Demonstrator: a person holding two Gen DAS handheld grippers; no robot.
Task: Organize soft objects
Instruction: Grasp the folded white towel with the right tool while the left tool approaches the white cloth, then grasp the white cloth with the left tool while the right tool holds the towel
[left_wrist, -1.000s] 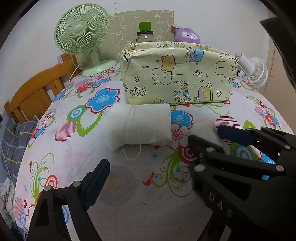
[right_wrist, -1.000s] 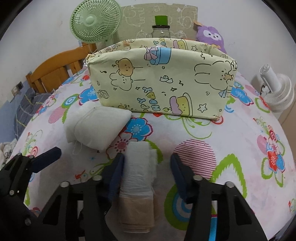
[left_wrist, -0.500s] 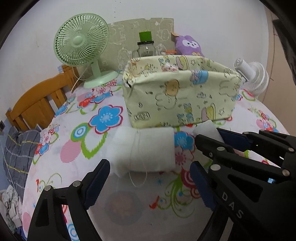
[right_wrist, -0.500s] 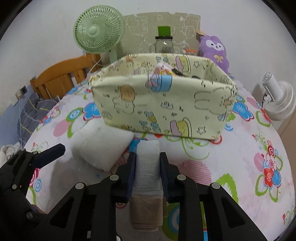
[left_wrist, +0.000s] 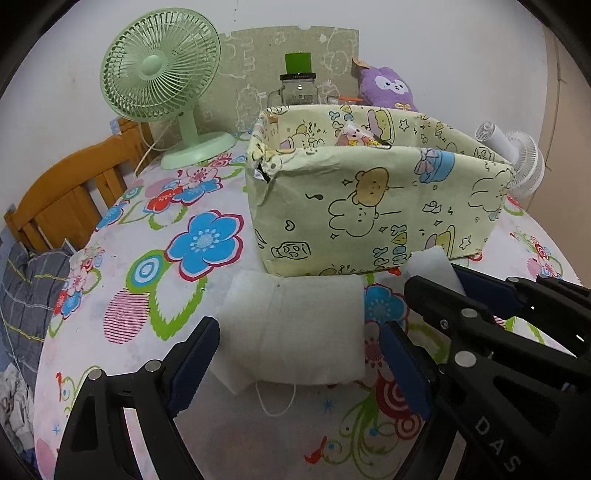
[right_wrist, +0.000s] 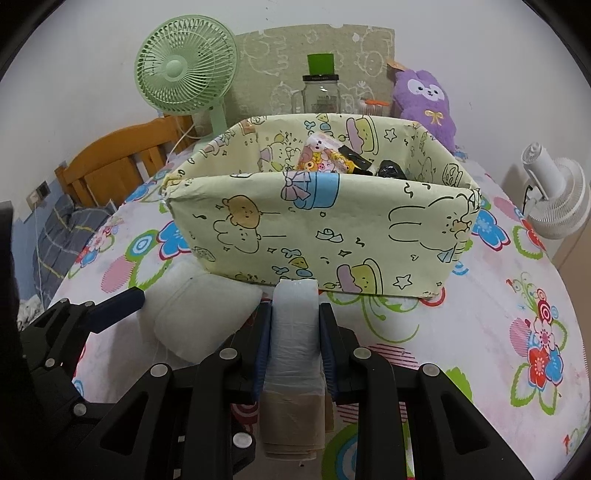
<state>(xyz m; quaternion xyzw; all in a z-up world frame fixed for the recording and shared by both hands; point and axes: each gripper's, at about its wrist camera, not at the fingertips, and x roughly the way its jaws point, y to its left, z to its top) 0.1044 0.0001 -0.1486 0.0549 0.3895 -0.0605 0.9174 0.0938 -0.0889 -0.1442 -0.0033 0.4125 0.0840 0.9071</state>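
Note:
My right gripper (right_wrist: 295, 332) is shut on a white rolled cloth pack (right_wrist: 294, 332) and holds it above the table, just in front of the yellow cartoon-print fabric bin (right_wrist: 321, 236). The pack's tip (left_wrist: 432, 262) and the right gripper show at the right of the left wrist view. My left gripper (left_wrist: 299, 354) is open, its fingers on either side of a white folded cloth bundle (left_wrist: 299, 328) with a loose string, lying against the bin (left_wrist: 369, 210). That bundle (right_wrist: 199, 314) also shows in the right wrist view. The bin holds several small packets (right_wrist: 325, 158).
A green desk fan (left_wrist: 162, 81), a glass jar with green lid (left_wrist: 298, 85) and a purple plush (left_wrist: 388, 86) stand behind the bin. A white fan (right_wrist: 554, 195) is at the right. A wooden bed frame (left_wrist: 70, 192) lies left of the flowered tablecloth (left_wrist: 147, 258).
My right gripper closed on the white pack and lifted it toward the bin. My left gripper moved forward so its open fingers now flank the white bundle.

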